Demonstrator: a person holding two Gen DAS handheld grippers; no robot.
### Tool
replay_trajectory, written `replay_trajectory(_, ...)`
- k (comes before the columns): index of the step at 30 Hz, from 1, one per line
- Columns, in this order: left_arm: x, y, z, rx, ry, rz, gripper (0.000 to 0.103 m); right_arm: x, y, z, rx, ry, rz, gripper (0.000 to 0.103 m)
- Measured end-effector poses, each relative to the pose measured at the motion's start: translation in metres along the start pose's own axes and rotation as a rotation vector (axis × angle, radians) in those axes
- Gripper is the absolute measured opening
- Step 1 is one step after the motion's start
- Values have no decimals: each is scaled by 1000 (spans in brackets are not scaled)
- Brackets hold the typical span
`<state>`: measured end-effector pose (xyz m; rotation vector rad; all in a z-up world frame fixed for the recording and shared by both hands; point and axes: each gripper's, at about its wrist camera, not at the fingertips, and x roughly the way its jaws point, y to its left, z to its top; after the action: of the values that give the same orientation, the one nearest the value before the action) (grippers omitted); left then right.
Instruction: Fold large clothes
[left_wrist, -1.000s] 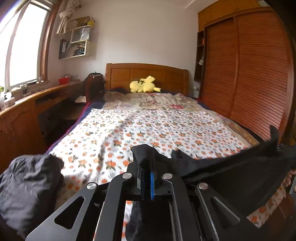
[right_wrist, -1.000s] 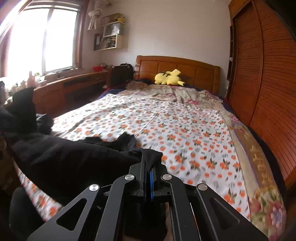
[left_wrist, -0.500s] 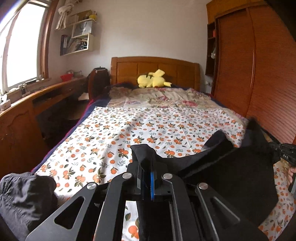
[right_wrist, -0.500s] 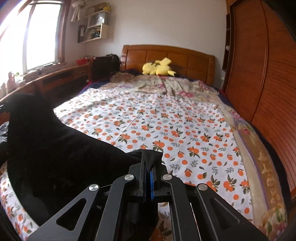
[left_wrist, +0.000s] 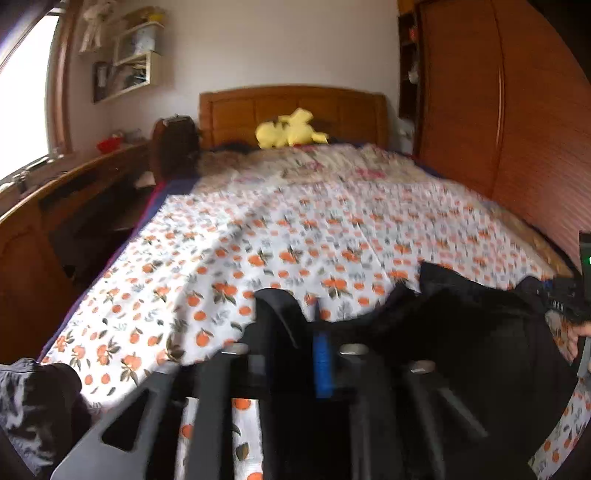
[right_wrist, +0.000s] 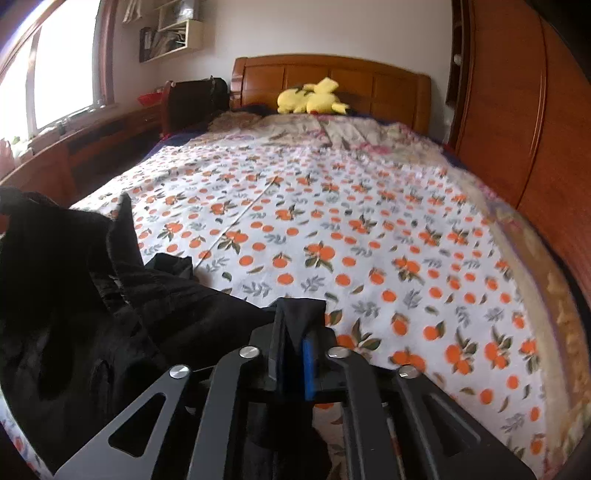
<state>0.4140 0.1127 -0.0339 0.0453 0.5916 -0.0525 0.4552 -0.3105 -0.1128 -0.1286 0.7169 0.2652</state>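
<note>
A large black garment (left_wrist: 465, 332) lies spread across the near end of the orange-print bedsheet (left_wrist: 295, 236). It stretches from my left gripper (left_wrist: 297, 332) to my right gripper (right_wrist: 293, 350). The left jaws are opening, and a corner of the black cloth still sits loosely between the black finger and the blue pad. In the right wrist view the garment (right_wrist: 74, 295) is bunched at the left. The right jaws are also opening, and a folded corner stands in the narrow gap without being pinched. A person's hand (left_wrist: 578, 341) shows at the right edge.
A dark grey heap of clothes (left_wrist: 33, 406) lies at the bed's near left corner. A yellow plush toy (right_wrist: 314, 98) sits by the wooden headboard. A slatted wardrobe (right_wrist: 524, 129) runs along the right, with a wooden desk (left_wrist: 44, 206) under the window on the left.
Both grippers moved forward and down over the bed, and the black garment sank from hanging taut to lying on the sheet. Both pairs of jaws went from clamped on it to parted.
</note>
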Motion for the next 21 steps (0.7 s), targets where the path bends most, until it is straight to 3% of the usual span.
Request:
replay_trajectory(1, 0, -3, -4, 13, -10, 31, 81, 1, 1, 0, 3, 2, 3, 47)
replay_trajectory(3, -3, -9, -11, 41, -35, 56, 94, -1, 4, -2, 13, -19, -17, 90)
replay_trajectory(5, -4, -13, -17, 51, -15, 41, 94, -10, 5, -2, 9, -76, -59, 90)
replay_trajectory(13, -27, -30, -61, 19, 4, -41, 100, -23, 15, -10, -15, -36, -23, 88)
replay_trajectory(21, -55, -51, -105, -13, 3, -118, 101, -47, 43, -46, -52, -8, 25, 85)
